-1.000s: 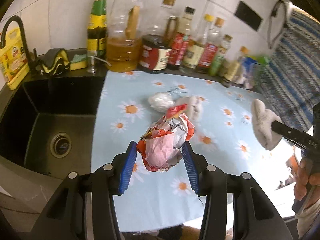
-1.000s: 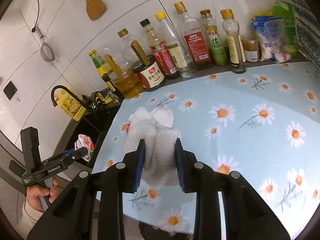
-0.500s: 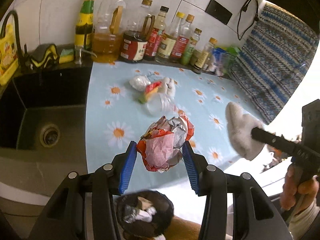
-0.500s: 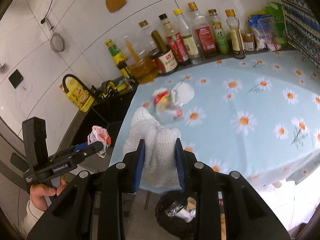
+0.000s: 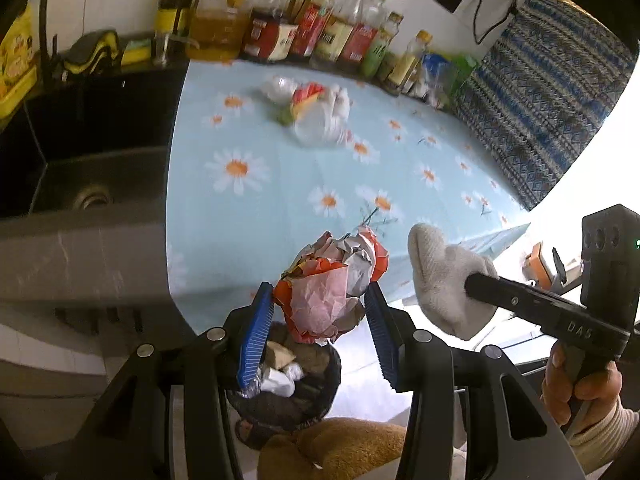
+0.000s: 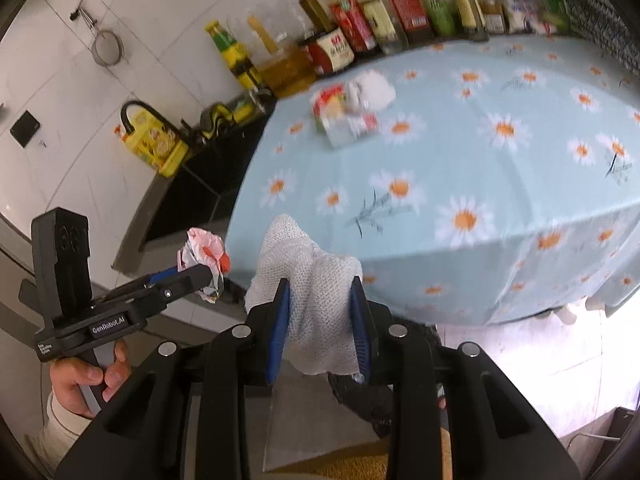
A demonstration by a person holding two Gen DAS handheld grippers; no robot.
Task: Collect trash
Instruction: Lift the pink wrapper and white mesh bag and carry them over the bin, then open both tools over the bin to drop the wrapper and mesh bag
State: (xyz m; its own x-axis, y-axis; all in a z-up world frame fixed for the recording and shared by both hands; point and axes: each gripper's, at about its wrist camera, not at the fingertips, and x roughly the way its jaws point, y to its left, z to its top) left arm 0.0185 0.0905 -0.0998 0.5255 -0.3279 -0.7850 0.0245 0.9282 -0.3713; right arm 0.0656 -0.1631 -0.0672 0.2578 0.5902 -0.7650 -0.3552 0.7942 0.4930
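My left gripper [image 5: 320, 312] is shut on a crumpled red, pink and silver wrapper [image 5: 332, 284], held just off the counter's front edge above a black trash bin [image 5: 288, 380] with scraps inside. My right gripper [image 6: 318, 320] is shut on a white mesh cloth [image 6: 316, 280], also off the counter's front edge. In the left wrist view the cloth [image 5: 444, 280] hangs to the right of the wrapper. In the right wrist view the wrapper [image 6: 204, 252] shows at the left. More trash [image 5: 316, 108] lies in a pile far back on the daisy tablecloth [image 5: 280, 208].
A dark sink [image 5: 88, 176] lies left of the cloth-covered counter. Bottles of sauce and oil [image 5: 304, 28] line the back wall. A patterned blue fabric [image 5: 552, 112] hangs at the right. A hand [image 5: 580, 384] holds the right gripper's handle.
Both grippers have pulled back from the counter and sunk a little, each keeping its load. The trash bin has come into view below the left gripper.
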